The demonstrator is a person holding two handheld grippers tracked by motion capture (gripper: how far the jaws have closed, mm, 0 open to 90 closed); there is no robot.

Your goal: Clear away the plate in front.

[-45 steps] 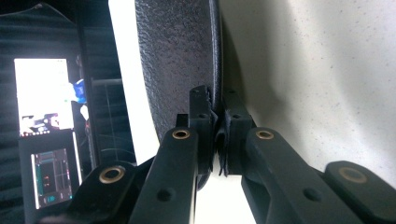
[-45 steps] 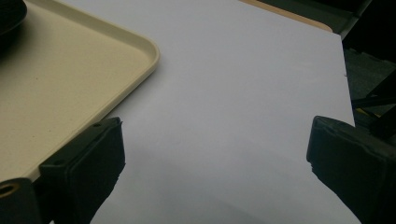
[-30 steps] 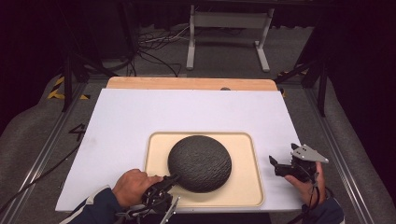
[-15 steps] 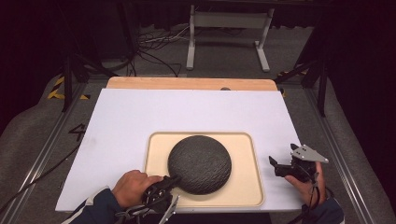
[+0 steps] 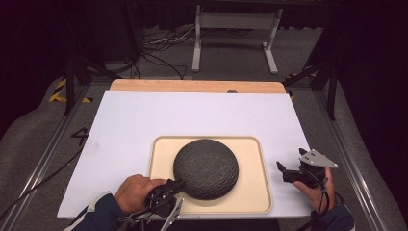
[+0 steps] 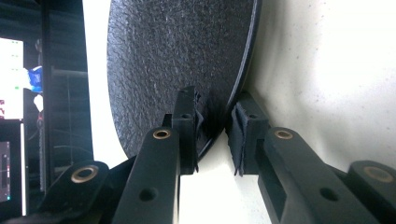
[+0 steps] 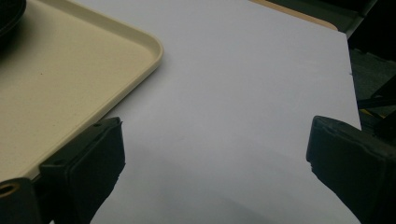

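On the beige tray (image 5: 250,192) sits the black textured bowl (image 5: 206,168), upside down, rim flat. Left gripper (image 6: 215,128) at its near-left edge, jaws have just been opening, rim between the pads with a gap, released. Right gripper (image 5: 284,169) hovers beside the tray over white sheet (image 5: 159,120), jaws wide, holding nothing

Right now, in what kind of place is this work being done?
Probably a lab or recording studio: a white-covered table with a tray, loose cables on the grey floor, dark curtains around, and a lit monitor seen in the left gripper view.
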